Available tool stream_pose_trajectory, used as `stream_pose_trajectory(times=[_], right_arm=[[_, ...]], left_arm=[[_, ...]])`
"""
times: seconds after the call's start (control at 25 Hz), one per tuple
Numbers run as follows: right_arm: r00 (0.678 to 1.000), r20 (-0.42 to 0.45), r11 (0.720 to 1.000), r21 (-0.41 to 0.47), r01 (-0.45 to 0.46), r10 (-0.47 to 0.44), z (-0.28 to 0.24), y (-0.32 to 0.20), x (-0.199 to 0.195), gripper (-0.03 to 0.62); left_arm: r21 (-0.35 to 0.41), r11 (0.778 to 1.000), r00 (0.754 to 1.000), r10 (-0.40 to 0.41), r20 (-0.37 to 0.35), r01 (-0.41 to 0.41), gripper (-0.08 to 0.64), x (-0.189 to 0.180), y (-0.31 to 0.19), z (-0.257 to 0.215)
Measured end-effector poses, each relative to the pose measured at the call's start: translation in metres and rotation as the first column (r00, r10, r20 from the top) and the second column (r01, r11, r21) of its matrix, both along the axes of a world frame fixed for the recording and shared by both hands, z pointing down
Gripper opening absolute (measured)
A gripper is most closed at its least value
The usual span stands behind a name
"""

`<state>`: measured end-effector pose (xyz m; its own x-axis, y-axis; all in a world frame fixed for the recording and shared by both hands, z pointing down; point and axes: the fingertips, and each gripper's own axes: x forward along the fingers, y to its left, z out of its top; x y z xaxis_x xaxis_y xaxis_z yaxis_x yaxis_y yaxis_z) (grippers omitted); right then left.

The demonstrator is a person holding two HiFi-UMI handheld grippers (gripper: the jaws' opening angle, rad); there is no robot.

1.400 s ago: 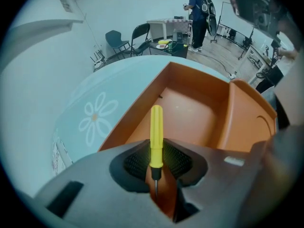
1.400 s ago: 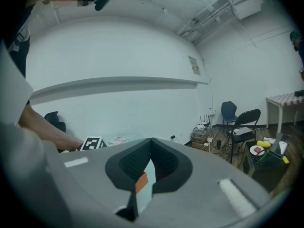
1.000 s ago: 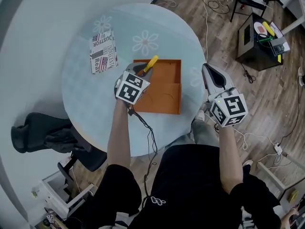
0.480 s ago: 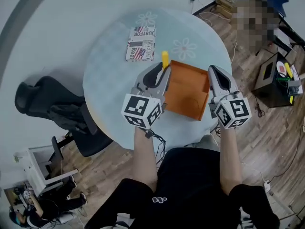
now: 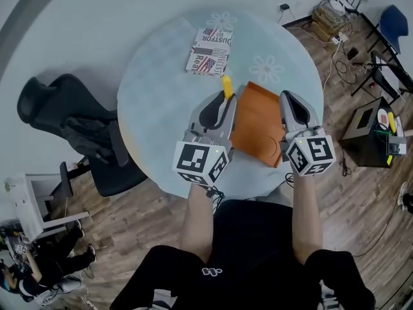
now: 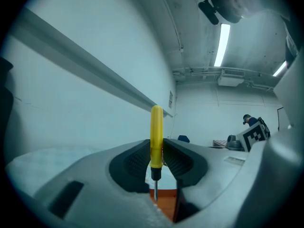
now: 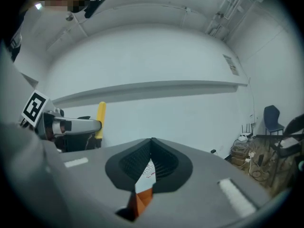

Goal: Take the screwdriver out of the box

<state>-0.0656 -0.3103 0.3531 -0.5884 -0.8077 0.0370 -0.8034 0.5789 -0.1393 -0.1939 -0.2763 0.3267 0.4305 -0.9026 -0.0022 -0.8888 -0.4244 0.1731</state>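
Screwdriver [image 6: 156,132], gripped in left hand-held gripper [image 6: 155,150]
Jaws were closed narrowly on its yellow handle; long axis stood upright, handle up, tip down toward the orange box [image 5: 258,128]. Right hand-held gripper [image 7: 152,146] was closed, empty.

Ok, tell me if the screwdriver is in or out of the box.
Out: the left gripper clamps the screwdriver upright, well above the orange box.
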Motion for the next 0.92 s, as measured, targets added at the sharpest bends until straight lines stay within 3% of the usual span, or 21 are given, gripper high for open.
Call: stream_pose_trajectory(times=[0.36, 0.92], right_arm=[[0.999, -0.042, 1.0, -0.018, -0.003, 0.003, 0.003, -0.004, 0.006, 0.009], [0.993, -0.107, 0.998, -0.042, 0.04, -0.044, 0.012, 0.0, -0.018, 0.009]], left_arm=[[-0.015, 1.0, 0.999, 0.026, -0.026, -0.027, 0.087, 0.01, -0.005, 0.01], [-0.062, 0.998, 0.999, 0.029, -0.038, -0.031, 0.087, 0.002, 0.002, 0.028]])
